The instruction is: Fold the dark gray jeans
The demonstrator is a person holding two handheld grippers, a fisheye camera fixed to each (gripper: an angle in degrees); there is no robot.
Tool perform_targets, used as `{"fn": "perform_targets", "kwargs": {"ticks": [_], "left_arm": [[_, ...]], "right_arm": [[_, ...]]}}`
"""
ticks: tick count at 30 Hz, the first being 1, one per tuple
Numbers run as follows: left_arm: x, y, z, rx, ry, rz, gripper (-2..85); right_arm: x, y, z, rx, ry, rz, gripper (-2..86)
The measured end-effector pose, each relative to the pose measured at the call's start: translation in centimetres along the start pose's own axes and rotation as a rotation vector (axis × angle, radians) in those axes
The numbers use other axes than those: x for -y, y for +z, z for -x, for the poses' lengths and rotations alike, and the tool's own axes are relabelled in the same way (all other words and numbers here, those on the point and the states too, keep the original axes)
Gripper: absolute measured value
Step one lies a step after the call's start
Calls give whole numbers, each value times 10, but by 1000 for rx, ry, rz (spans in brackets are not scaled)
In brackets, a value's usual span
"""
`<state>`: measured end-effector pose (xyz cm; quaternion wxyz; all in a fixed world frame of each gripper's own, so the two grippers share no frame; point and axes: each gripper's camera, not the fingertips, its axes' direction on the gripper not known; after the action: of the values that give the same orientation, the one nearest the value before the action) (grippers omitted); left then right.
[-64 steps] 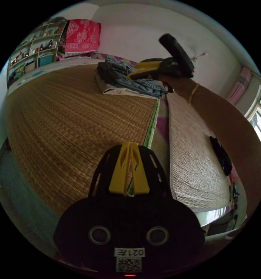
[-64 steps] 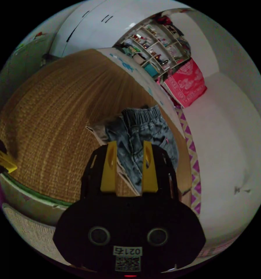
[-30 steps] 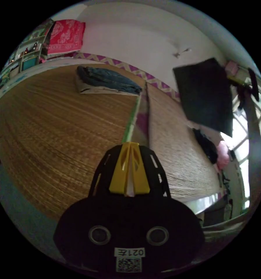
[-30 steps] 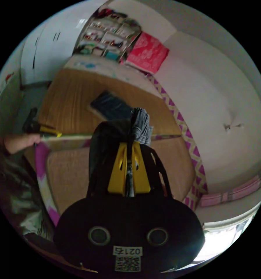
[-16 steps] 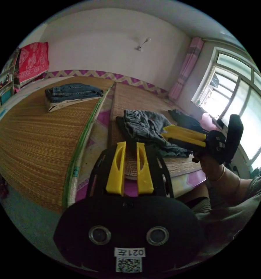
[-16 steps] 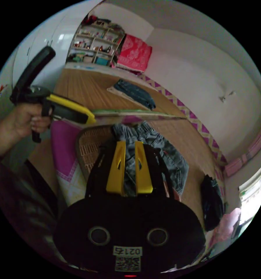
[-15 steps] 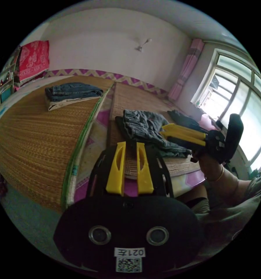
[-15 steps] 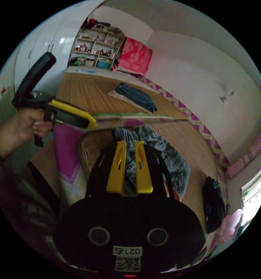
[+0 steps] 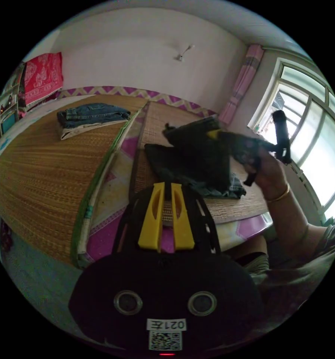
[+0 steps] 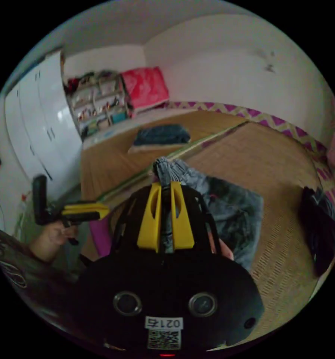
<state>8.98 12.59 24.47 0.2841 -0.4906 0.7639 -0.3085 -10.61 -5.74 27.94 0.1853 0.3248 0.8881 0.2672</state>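
Observation:
The dark gray jeans [image 9: 182,168] lie crumpled on the nearer woven mat [image 9: 152,123], one end lifted off it. My right gripper [image 10: 166,184] is shut on a bunched edge of the jeans [image 10: 230,209], fabric pinched between its yellow jaws. In the left gripper view the right gripper [image 9: 216,135] holds that raised fold above the rest of the garment, a hand [image 9: 266,172] behind it. My left gripper [image 9: 167,186] hovers short of the jeans, jaws slightly apart with nothing between them. It appears in the right gripper view as the left gripper [image 10: 104,211], low on the left side.
A stack of folded blue jeans [image 9: 92,114] rests on the far brown mat [image 9: 36,164]. A dark clothing pile [image 10: 318,228] lies beyond the gray jeans. Shelves [image 10: 96,101], a red cloth [image 9: 40,78], white cabinets [image 10: 36,127] and a window [image 9: 313,127] ring the room.
Half a second ago the jeans lay flat with the right gripper open over them; it has now shut on an edge and lifted it. The left jaws have narrowed.

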Motion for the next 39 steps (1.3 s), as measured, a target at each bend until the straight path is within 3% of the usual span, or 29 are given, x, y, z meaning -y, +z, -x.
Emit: {"fn": "perform_targets", "kwargs": {"ticks": [5, 8, 12, 15, 16, 18, 25, 28, 31, 34, 39], "left_arm": [[23, 29, -48, -12, 88, -12, -8], [38, 58, -88, -49, 173, 19, -9], [50, 96, -137, -98, 262, 74, -8], [53, 123, -171, -121, 319, 113, -6], [53, 132, -182, -121, 345, 129, -5], [52, 141, -195, -103, 381, 141, -1], [60, 173, -234, -77, 495, 164, 44], [66, 188, -249, -83, 534, 175, 53], [70, 203, -260, -42, 572, 168, 53], [75, 220, -267, -30, 589, 202, 56], [86, 240, -275, -62, 616, 269, 81]], "right_arm": [[-52, -185, -146, -126, 285, -320, 43], [-107, -248, -222, -287, 454, -337, 43], [-196, -252, -320, -288, 714, -265, 44], [-262, -222, -374, -245, 900, -99, 45], [-281, -224, -379, -186, 921, -137, 44], [-296, -241, -376, -113, 908, -262, 38], [-253, -275, -293, -359, 589, -357, -3], [-210, -239, -266, -365, 368, -245, -5], [-178, -165, -257, -482, 228, 43, -6], [-174, -91, -266, -586, 247, 347, -6], [-173, -89, -272, -548, 338, 311, -6]]}}
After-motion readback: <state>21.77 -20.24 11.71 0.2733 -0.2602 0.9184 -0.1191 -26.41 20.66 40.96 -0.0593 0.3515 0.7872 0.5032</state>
